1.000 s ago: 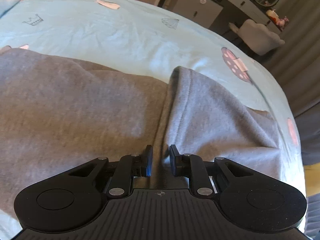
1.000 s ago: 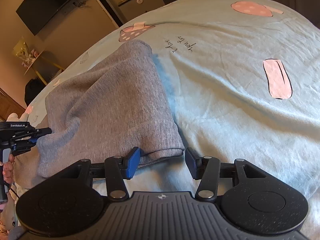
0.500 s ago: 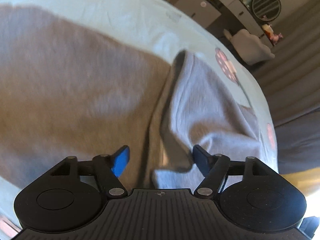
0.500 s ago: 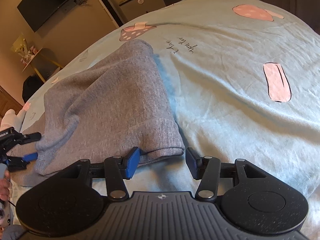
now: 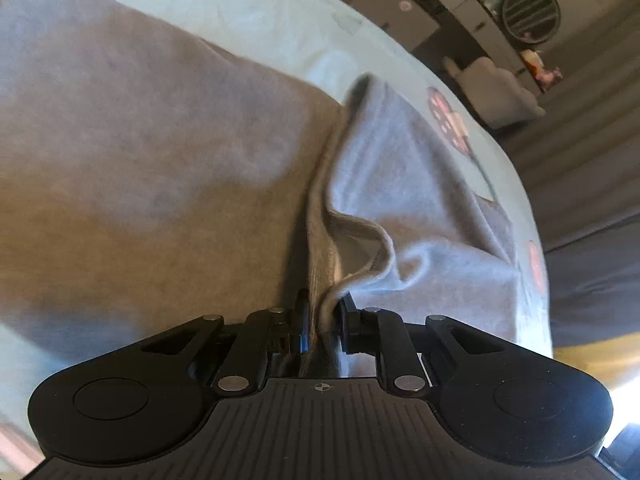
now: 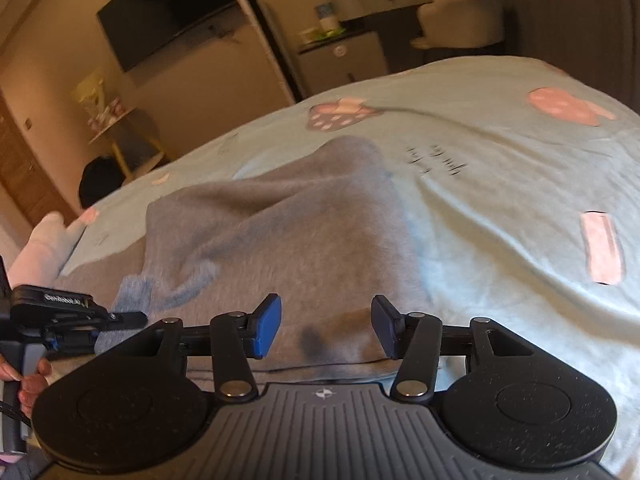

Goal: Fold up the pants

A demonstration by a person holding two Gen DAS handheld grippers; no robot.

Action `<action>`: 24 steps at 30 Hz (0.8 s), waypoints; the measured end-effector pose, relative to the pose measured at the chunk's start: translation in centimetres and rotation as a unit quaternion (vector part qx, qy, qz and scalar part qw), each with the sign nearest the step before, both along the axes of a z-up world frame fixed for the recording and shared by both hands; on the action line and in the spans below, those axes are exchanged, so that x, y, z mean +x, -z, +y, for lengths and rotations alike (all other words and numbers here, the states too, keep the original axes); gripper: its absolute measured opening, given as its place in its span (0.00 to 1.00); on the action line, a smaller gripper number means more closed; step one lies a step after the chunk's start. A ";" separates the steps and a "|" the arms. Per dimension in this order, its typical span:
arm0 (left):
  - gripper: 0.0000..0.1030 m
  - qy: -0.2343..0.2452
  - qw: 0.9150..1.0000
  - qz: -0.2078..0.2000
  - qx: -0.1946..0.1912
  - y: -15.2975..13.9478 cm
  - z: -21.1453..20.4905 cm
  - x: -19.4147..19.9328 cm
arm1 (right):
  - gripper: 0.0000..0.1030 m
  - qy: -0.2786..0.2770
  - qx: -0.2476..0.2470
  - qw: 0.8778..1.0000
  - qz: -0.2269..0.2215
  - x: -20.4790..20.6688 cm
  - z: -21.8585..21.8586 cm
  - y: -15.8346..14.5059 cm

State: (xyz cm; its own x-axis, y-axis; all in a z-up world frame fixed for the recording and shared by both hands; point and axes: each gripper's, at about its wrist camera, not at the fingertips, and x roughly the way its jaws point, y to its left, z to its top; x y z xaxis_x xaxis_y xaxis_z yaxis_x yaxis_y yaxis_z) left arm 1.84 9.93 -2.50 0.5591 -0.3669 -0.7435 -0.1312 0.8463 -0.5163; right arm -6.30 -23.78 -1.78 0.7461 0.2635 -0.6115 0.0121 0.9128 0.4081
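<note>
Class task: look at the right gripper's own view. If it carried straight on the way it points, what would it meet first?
Most likely the grey pants: the right gripper points down at them with its jaws apart. Depth is hard to judge.

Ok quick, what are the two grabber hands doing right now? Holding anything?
Left gripper: closing, pinching an edge of the grey pants.
Right gripper: open, holding nothing, over the pants.

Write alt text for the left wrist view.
The left gripper is closing on a bunched edge of grey pants, the fabric between its fingers. The pants lie on a light blue bedsheet; a cabinet and chair stand beyond.
</note>
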 end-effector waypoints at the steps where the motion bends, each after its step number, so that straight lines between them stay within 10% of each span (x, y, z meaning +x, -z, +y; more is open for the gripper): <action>1: 0.18 -0.016 1.000 -0.004 0.005 -0.4 0.8 -0.4 | 0.49 -0.007 -0.007 1.000 0.011 0.3 0.3 0.3; 5: 0.81 -0.141 0.989 -0.029 -0.037 -2.2 8.2 -3.3 | 0.50 -0.005 0.022 0.999 0.044 1.2 -0.2 1.6; 15: 0.86 -0.367 0.922 -0.042 -0.118 -0.4 23.8 -9.5 | 0.53 0.013 0.091 0.994 0.052 1.2 -1.4 2.7; 24: 0.85 -0.358 0.924 -0.033 -0.129 2.8 25.0 -6.0 | 0.60 0.011 0.078 0.996 0.051 1.5 -0.9 2.6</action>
State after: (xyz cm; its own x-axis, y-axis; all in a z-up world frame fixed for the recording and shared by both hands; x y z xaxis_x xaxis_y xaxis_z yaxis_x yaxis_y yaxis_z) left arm -4.16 34.96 -5.30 0.7675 -0.0452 -0.6395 -0.5720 0.4023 -0.7148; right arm -4.85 -24.69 -4.38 0.6882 0.3466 -0.6374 0.0797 0.8371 0.5413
